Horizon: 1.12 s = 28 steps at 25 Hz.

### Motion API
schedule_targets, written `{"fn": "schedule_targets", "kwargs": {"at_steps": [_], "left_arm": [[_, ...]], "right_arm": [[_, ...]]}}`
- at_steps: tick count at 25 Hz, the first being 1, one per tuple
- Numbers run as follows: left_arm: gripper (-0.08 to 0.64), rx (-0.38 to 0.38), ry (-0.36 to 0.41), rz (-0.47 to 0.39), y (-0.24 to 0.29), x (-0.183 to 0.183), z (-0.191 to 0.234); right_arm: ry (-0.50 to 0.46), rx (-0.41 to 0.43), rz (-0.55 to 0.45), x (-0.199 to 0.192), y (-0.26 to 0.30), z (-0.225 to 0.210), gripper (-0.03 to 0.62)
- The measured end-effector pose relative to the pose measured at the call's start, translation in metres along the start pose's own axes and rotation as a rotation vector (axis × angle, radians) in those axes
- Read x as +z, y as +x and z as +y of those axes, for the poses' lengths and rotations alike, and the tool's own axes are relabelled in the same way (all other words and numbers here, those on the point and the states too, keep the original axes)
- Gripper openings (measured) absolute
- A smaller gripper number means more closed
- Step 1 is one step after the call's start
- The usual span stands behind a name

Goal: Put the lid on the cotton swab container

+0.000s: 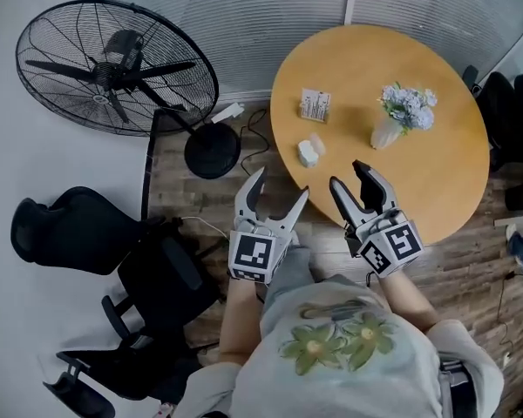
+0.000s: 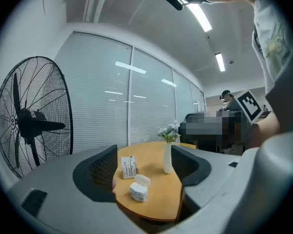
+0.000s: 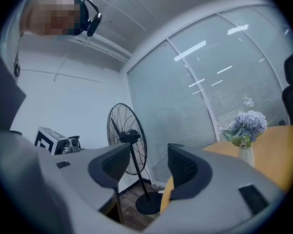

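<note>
Cotton swab container [image 1: 308,153], a small white box with a faint bluish pattern on its sides, stands at about 8 o'clock on a round wooden table [image 1: 436,181], close to the rim. Its white lid [image 1: 317,143] sits askew at the top edge, not seated flat.

At 10 o'clock on the tabletop stands a small printed card box [image 1: 315,104]; its lettering is too small to read. A white vase of pale blue flowers [image 1: 392,122] stands near the table's centre. No brand name can be made out anywhere; the only bold print is the black-and-white square markers on the grippers' cubes.

The person's left gripper [image 1: 283,181] hovers off the table's edge at 7 o'clock from the container, jaws spread wide with nothing between the pads. The right gripper [image 1: 346,172], at 4 o'clock from the container over the table's near rim, also stands with jaws apart and empty.

A black floor fan [image 1: 113,68] stands at 10 o'clock in the head view, a black office chair [image 1: 78,229] at 8 o'clock.
</note>
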<state>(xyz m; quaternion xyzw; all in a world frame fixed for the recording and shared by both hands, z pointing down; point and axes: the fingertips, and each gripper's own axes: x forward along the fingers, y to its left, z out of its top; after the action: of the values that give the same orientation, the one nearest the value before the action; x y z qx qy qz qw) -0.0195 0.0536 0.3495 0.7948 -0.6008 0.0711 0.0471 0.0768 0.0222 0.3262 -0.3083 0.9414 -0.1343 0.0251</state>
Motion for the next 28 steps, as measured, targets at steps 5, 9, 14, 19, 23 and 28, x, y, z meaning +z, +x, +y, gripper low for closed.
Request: {"fn": "schedule_targets", "kwargs": {"at_steps": [5,9,14,19,23,28], "left_arm": [[0.347,-0.036,-0.004,0.068,0.018,-0.026,0.024],[0.347,-0.092,-0.008,0.114,0.033,-0.044,0.038],[0.347,-0.165,0.008,0.152,0.051,-0.065,0.045],[0.347,-0.216,0.003,0.187,0.069,-0.086,0.043],[0.347,-0.243,0.001,0.221,0.083,-0.105,0.040],[0.347,-0.261,0.004,0.266,0.098,-0.128,0.038]], "right_arm": [[0.044,-0.033,0.027,-0.014,0.026,-0.010,0.229],[0.077,-0.083,0.064,-0.028,0.045,-0.021,0.229],[0.094,-0.152,0.069,-0.038,0.058,-0.032,0.229],[0.119,-0.193,0.100,-0.054,0.064,-0.039,0.229],[0.146,-0.211,0.119,-0.068,0.066,-0.047,0.229],[0.175,-0.224,0.145,-0.083,0.070,-0.058,0.229]]}}
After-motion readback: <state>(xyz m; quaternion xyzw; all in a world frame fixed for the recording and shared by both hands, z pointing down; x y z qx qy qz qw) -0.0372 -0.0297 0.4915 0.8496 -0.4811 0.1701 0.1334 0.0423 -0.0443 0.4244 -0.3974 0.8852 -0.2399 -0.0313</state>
